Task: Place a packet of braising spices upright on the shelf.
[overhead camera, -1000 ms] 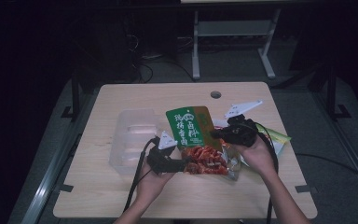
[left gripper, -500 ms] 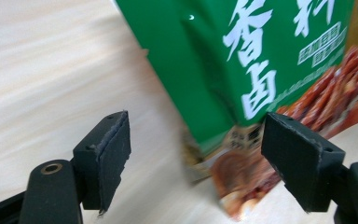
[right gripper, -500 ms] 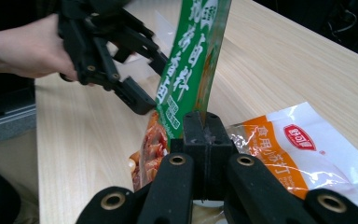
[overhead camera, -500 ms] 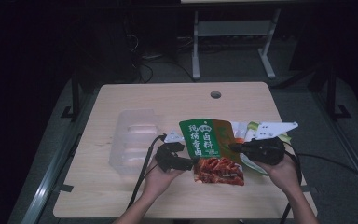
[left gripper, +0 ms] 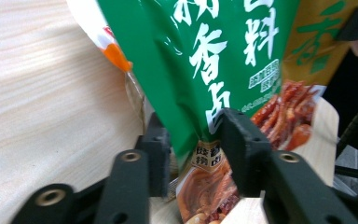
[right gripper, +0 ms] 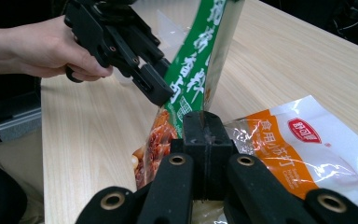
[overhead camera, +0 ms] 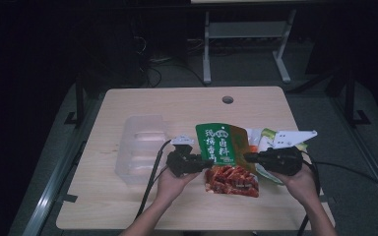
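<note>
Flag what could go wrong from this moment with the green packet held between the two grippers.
1. The left gripper, whose jaws have just been closing, pinches only the green packet's crumpled edge; it might slip or tear there.
2. The right gripper is shut on the opposite edge, so pulling apart could rip the packet.
3. The orange-and-white bag lies just under the packet and could get dragged along.

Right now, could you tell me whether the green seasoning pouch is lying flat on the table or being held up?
Held up: the green seasoning pouch is pinched between the left gripper and the right gripper.
</note>
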The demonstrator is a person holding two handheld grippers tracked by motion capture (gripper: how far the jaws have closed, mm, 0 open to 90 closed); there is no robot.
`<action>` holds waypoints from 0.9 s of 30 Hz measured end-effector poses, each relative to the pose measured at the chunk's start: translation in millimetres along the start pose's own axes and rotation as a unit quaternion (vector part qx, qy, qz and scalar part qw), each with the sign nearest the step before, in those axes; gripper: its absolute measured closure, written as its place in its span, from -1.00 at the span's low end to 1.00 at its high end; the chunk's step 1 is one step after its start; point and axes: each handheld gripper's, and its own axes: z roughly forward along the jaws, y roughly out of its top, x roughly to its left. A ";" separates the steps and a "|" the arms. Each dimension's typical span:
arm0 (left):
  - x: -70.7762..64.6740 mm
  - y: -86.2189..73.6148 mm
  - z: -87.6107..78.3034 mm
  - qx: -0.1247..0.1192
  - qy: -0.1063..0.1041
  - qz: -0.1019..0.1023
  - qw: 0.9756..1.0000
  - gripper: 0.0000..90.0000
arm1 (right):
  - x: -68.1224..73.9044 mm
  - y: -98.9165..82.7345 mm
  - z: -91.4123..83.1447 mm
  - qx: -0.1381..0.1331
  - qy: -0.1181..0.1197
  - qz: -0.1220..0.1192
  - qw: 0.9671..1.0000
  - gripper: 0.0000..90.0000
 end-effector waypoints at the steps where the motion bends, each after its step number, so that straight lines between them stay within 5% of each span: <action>1: -0.4 -0.3 -1.5 -0.004 0.000 0.001 1.000 0.48 | -0.9 -0.6 0.1 -0.002 0.001 0.001 1.000 1.00; 13: -9.6 -1.5 -18.0 -0.025 0.018 0.037 0.999 0.91 | -2.1 -5.1 4.6 -0.015 0.017 0.031 0.999 1.00; 18: -13.6 -3.2 -25.0 -0.021 0.040 0.064 0.997 0.93 | 0.9 -7.4 9.2 -0.010 0.024 0.035 0.999 0.98; 27: -20.1 -5.0 -27.9 -0.018 0.049 0.088 0.995 0.92 | 3.2 -6.0 28.0 0.027 0.028 0.045 0.998 0.70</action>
